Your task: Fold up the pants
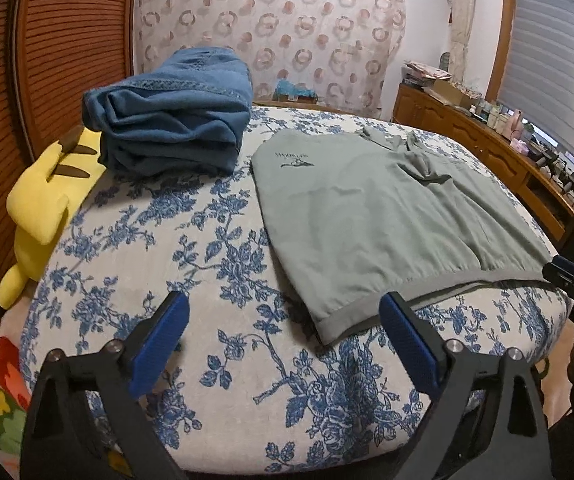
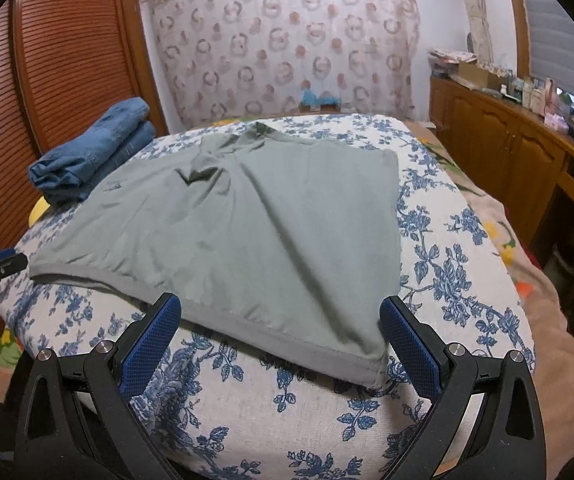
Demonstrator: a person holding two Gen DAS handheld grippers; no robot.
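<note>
The grey-green pants (image 2: pixel 247 232) lie spread flat on the blue-flowered bedspread (image 1: pixel 227 360), waistband hem along the near edge. The left gripper (image 1: pixel 285 326) is wide open at the hem's left corner, one pad over the fabric edge, nothing clamped. The right gripper (image 2: pixel 281 326) is spread wide too, straddling the hem's right corner, not pinching it. Behind sits a folded pile of blue jeans (image 1: pixel 175 120), with a yellow plush toy (image 1: pixel 43 208) just beside it at the bed edge.
</note>
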